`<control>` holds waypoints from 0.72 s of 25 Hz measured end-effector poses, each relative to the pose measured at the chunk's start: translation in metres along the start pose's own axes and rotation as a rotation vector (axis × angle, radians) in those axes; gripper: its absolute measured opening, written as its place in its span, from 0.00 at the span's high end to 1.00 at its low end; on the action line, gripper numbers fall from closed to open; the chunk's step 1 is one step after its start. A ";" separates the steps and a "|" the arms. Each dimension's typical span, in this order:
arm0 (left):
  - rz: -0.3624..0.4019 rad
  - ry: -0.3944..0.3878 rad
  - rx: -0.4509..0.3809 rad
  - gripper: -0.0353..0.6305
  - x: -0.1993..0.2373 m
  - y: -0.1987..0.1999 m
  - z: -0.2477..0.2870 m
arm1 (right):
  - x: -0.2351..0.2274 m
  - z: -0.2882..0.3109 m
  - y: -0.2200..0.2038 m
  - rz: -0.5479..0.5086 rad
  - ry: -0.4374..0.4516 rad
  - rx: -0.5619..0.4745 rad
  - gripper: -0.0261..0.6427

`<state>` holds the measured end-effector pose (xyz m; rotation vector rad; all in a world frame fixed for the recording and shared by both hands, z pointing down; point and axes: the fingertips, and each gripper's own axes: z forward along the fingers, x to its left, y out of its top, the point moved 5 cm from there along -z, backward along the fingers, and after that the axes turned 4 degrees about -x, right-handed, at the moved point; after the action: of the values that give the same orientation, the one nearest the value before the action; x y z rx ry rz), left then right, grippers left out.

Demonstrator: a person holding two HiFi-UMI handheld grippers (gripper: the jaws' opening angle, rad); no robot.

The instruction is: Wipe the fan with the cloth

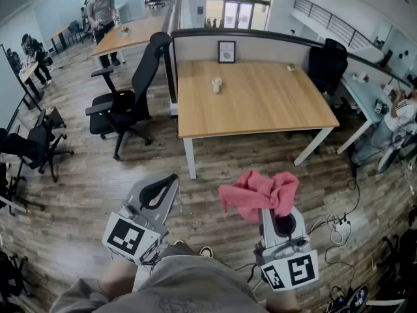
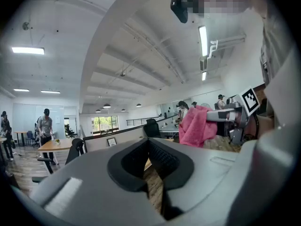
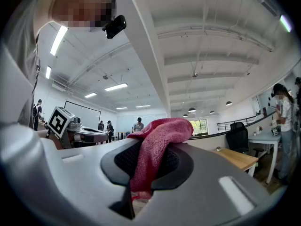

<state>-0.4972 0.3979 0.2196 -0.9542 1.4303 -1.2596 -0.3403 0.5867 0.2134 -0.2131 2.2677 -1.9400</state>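
Head view: hand-held gripper [image 1: 280, 219] clamps cloth [image 1: 257, 193].

Pink cloth [image 3: 157, 140] pinched in right gripper [image 3: 141, 192]

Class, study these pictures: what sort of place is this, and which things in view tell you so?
Most likely an open-plan office: a wide wooden desk, a black swivel chair beside it, and a low partition dividing the desks.
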 end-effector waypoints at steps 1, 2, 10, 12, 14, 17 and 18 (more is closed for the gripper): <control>-0.001 -0.001 0.003 0.94 0.000 0.000 0.002 | -0.002 0.001 0.000 0.005 0.000 0.001 0.88; -0.002 -0.002 0.006 0.94 -0.001 -0.001 0.004 | -0.004 0.001 -0.001 0.009 -0.001 0.003 0.88; -0.030 -0.032 0.024 0.94 -0.005 -0.010 0.019 | -0.015 0.004 -0.008 0.016 -0.009 0.030 0.88; -0.041 -0.030 0.026 0.94 -0.006 -0.012 0.019 | -0.015 0.006 -0.010 0.020 -0.001 0.034 0.88; -0.045 -0.025 0.018 0.94 -0.007 -0.011 0.019 | -0.015 0.007 -0.011 0.019 0.008 0.040 0.88; -0.039 -0.006 -0.004 0.94 -0.004 -0.008 0.022 | -0.017 0.010 -0.014 0.015 0.014 0.048 0.88; -0.037 0.009 -0.015 0.94 0.000 -0.006 0.023 | -0.018 0.012 -0.015 0.015 0.012 0.051 0.88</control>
<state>-0.4755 0.3915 0.2259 -0.9901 1.4366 -1.2841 -0.3202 0.5765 0.2265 -0.1779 2.2177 -1.9938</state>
